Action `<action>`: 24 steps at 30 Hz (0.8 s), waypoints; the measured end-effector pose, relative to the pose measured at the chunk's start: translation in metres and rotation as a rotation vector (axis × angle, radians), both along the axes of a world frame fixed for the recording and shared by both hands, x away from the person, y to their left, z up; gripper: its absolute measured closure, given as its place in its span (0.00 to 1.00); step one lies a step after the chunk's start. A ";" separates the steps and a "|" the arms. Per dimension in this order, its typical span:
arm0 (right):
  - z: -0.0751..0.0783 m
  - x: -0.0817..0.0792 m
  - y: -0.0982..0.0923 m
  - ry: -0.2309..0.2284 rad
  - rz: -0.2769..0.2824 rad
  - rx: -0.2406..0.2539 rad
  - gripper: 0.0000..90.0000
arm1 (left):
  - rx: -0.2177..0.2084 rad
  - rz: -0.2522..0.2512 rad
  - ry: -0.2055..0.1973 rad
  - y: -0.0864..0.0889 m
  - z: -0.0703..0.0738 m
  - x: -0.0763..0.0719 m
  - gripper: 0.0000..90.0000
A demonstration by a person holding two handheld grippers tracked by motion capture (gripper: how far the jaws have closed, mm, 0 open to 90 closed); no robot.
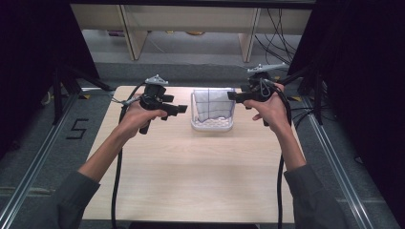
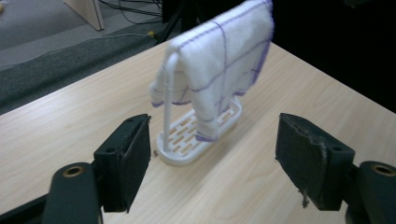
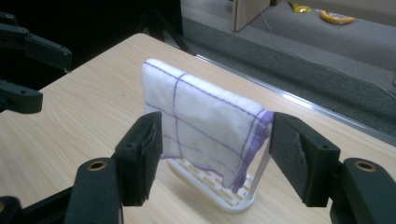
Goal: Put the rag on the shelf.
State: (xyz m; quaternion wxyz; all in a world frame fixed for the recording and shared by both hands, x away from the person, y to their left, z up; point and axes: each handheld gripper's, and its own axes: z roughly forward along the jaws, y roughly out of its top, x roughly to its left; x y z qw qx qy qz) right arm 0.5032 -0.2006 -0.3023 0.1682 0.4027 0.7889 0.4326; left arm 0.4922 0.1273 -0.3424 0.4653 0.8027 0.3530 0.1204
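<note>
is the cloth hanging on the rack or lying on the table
Hanging. The white cloth is draped over the top bar of the white rack, its edges dangling above the slotted base.

White cloth, purple lines

We see a white cloth [image 2: 219, 60] checked with thin purple lines and edged purple, on a white slotted rack [image 2: 180, 149]; our table [image 1: 191, 167] is pale woodgrain, the jaws black, our sleeves [image 1: 67, 200] grey.
</note>
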 end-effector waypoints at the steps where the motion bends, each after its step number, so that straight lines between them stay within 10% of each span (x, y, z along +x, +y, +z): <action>1: 0.000 -0.002 0.000 -0.010 -0.003 -0.008 0.39 | 0.000 -0.005 -0.002 0.000 -0.001 -0.002 0.28; 24: -0.028 -0.039 -0.003 -0.017 0.038 0.052 0.36 | -0.033 -0.065 -0.024 0.003 -0.027 -0.052 0.20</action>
